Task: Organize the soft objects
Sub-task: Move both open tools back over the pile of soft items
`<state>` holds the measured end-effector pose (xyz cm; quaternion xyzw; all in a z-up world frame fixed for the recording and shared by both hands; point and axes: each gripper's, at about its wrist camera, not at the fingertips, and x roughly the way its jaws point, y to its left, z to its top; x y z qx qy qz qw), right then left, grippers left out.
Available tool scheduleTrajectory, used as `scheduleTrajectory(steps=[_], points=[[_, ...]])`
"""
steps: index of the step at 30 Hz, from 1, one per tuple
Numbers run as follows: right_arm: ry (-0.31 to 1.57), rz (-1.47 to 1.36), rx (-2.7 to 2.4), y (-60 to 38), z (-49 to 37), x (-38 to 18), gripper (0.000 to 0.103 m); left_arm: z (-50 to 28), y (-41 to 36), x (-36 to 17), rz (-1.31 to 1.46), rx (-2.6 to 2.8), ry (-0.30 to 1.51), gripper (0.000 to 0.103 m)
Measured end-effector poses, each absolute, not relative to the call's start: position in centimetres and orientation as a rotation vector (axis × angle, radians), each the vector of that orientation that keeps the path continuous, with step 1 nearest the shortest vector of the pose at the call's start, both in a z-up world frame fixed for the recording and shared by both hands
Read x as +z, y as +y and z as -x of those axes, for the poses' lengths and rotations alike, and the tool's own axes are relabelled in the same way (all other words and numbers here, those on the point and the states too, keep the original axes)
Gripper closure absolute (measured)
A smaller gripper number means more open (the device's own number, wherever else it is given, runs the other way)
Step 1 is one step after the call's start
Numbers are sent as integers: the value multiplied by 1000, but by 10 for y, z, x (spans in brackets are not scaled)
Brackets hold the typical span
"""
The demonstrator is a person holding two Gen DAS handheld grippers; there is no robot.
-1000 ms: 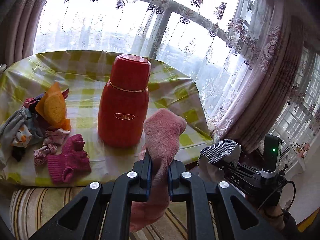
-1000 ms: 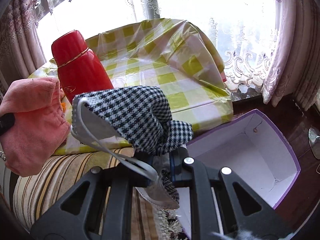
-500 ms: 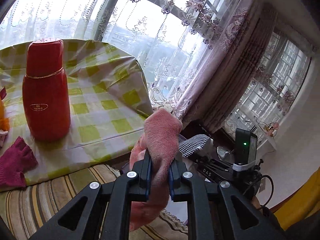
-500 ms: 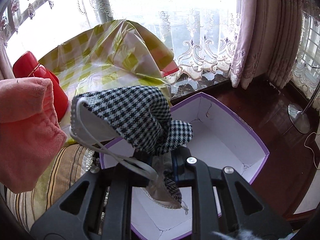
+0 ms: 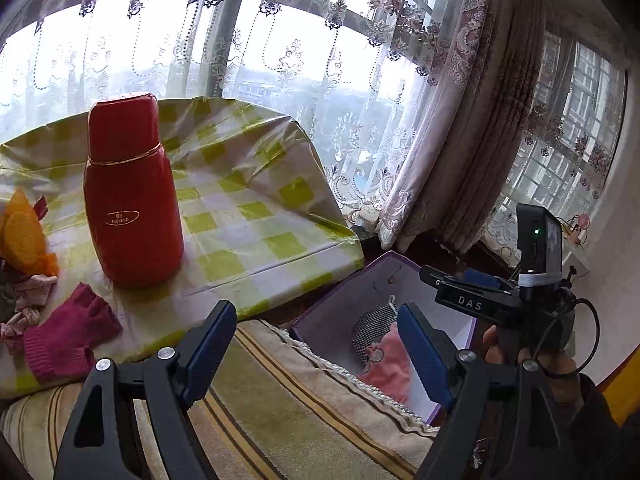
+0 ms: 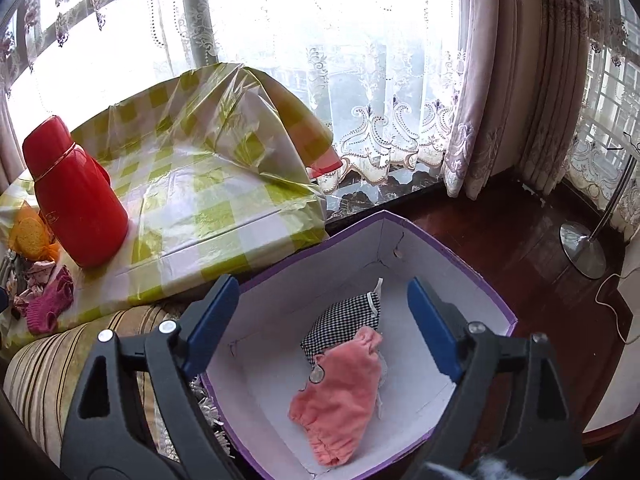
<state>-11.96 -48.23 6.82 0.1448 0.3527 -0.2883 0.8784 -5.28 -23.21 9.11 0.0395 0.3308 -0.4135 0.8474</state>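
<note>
A pink fleecy cloth (image 6: 340, 392) lies in the white, purple-rimmed box (image 6: 460, 248), partly over a black-and-white checked face mask (image 6: 340, 320). My right gripper (image 6: 322, 300) hangs above them, its jaws opening and nothing between them. My left gripper (image 5: 316, 340) is over the striped cushion beside the box (image 5: 340, 292). Its jaws are also opening and hold nothing, and past them I see the mask (image 5: 372, 324) and pink cloth (image 5: 388, 364). On the table's left lie a magenta glove (image 5: 64, 336), an orange sponge (image 5: 24, 240) and a floral cloth (image 5: 32, 292).
A red flask (image 5: 132, 200) stands on the yellow-checked tablecloth (image 5: 248, 232). A striped cushion (image 5: 300, 408) runs along the table's near edge. Curtains (image 6: 500, 100) hang behind the box. A floor lamp's metal base (image 6: 584, 248) stands on the dark wooden floor at right.
Both grippers swung right from the table to the box and went from shut to open. The pink cloth and the checked mask dropped out of them into the box.
</note>
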Motion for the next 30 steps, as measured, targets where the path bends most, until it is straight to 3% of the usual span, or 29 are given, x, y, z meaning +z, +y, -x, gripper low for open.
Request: scheduleTrajectory(steps=[10,20,30], points=[[755,-268,-362,-441,99,63,10,35,-153,63,-134,-589,732,20],[797,-221,-117,-376,69,71,10,6,-79,44,-2,-475,788,35],[915,-138,60,-301,18,55,10,-16,-20,35,104,-345,806,36]])
